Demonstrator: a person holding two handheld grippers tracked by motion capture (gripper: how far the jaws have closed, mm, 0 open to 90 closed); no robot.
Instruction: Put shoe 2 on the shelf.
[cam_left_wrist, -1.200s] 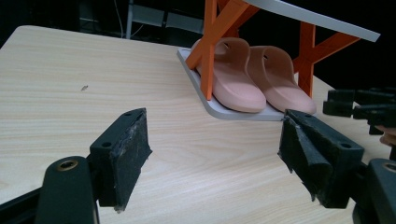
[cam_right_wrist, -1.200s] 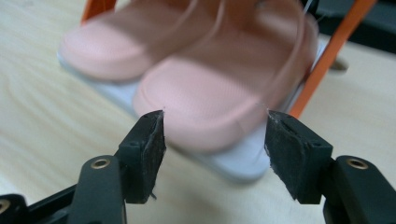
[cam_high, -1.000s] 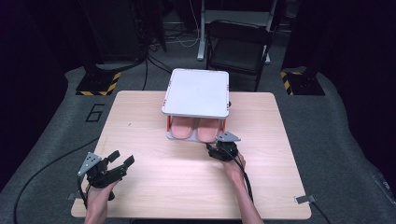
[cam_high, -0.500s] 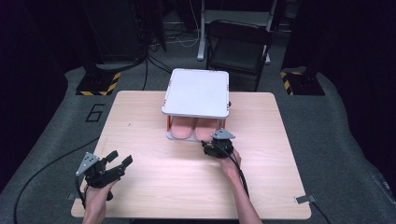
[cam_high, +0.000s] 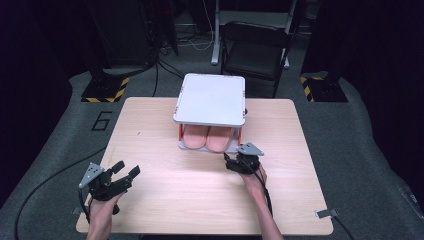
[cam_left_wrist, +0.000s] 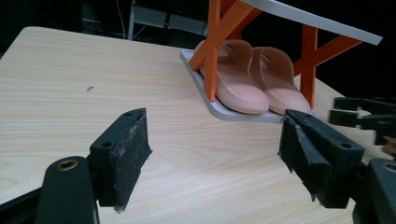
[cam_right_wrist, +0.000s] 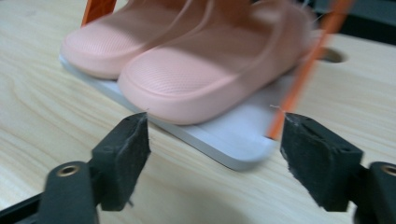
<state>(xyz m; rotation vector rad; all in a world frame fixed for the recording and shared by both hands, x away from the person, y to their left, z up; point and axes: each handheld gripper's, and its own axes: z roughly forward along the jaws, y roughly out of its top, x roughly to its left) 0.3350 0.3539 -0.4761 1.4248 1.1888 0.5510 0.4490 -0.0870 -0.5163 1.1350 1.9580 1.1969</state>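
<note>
Right gripper (cam_high: 231, 163), jaws just opening wide, faces the shelf's (cam_right_wrist: 243, 135) corner edge, slippers (cam_right_wrist: 196, 79) beyond.

My wooden table (cam_high: 160, 125) stands on grey carpet (cam_high: 360, 130) marked with a "6" (cam_high: 102, 120). Beyond it: a black folding chair (cam_high: 255, 47), two yellow-black striped bases (cam_high: 105, 90), floor cables (cam_high: 197, 42). Surroundings dark.

The pale wooden tabletop (cam_high: 165, 130) carries a two-tier rack (cam_high: 210, 97) toward its far edge, its white base plate lying directly on the wood with two pink slippers (cam_high: 207, 137) on it.
</note>
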